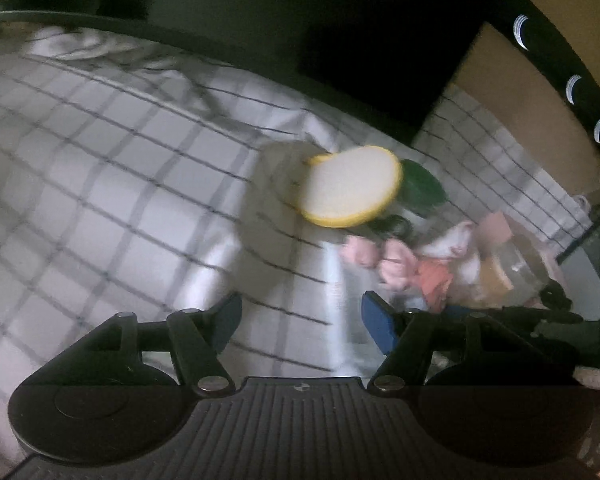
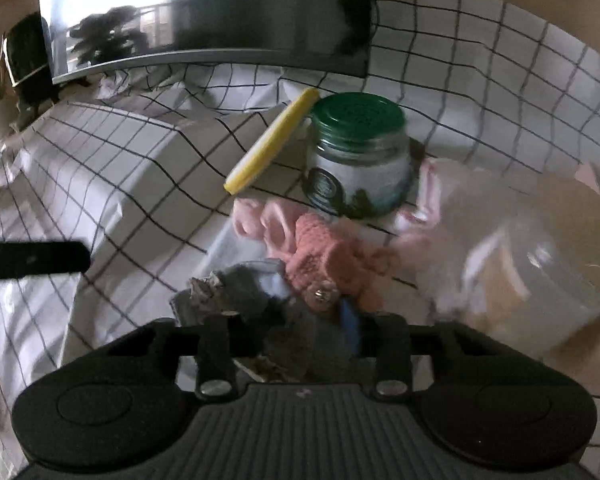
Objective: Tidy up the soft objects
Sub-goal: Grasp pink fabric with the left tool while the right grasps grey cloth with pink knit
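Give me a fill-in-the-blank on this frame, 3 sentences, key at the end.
1. The glass jar has a ____ lid.
2. The round disc leaning by the jar is white with a ____ rim.
3. The left gripper is ____, with nothing between its fingers, while the right gripper sits in the pile of soft items on the checked cloth.

Missing words: green; yellow; open
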`<state>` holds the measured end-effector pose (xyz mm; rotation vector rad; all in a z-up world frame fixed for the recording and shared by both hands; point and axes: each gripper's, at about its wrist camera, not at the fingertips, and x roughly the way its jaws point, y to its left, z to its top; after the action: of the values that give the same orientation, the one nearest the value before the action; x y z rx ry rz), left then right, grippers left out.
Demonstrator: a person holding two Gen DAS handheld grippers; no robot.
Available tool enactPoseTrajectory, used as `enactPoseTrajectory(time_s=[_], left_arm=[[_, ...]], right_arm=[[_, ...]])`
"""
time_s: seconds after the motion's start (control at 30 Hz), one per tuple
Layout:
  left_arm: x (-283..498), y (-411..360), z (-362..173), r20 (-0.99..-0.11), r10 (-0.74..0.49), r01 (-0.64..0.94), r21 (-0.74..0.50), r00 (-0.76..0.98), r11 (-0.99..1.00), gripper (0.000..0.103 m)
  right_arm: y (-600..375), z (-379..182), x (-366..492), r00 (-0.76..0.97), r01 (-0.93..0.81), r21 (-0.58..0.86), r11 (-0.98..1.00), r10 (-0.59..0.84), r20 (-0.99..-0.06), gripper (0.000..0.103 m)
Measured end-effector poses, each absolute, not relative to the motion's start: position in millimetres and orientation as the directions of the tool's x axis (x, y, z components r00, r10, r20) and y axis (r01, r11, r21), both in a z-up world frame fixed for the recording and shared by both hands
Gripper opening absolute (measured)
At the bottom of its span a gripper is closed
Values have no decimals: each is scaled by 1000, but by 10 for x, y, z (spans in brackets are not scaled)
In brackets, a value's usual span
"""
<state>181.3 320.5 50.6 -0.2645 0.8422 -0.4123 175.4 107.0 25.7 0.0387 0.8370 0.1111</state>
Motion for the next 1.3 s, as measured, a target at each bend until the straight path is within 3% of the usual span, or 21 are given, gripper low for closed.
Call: enactPoseTrajectory(time_s=[0.07, 0.27, 0.5, 0.63, 0.7, 0.77, 0.87, 1.1, 1.3], left_arm=[[1824, 3051, 489, -663, -472, 275, -386, 581, 881, 71], [1875, 2516, 511, -656, -508, 352, -367, 559, 861, 71], [2110, 2002, 417, -711, -417, 305, -290, 566, 907, 69], [2273, 1833, 372, -718, -370, 251, -273, 589, 929, 62], [2330, 1725, 338, -731, -347, 254, -241, 588, 937, 52], [2330, 1620, 309, -737, -343, 292, -204, 583, 934, 30], [2297, 1453, 244, -766, -363, 371, -176, 530, 912, 21], [2191, 1561, 150, -786, -413, 398, -234, 459, 887, 16], [2051, 1886, 197, -794, -376, 374, -203, 477, 905, 13]], right_arm=[[986, 289, 1631, 667, -79, 45, 996, 86, -740, 23], [696, 256, 1342, 643, -88, -25, 996, 38, -765, 23], [534, 223, 1142, 653, -134, -31, 990, 65, -754, 28], [463, 201, 1083, 663, -144, -40, 989, 66, -746, 37], [450, 189, 1054, 664, -148, -58, 987, 56, -745, 40], [431, 191, 1013, 672, -153, -70, 986, 52, -739, 42], [371, 179, 974, 676, -144, -52, 988, 59, -734, 47], [330, 122, 1011, 654, -150, -29, 988, 77, -753, 47], [420, 138, 1011, 662, -166, -36, 985, 84, -745, 50]])
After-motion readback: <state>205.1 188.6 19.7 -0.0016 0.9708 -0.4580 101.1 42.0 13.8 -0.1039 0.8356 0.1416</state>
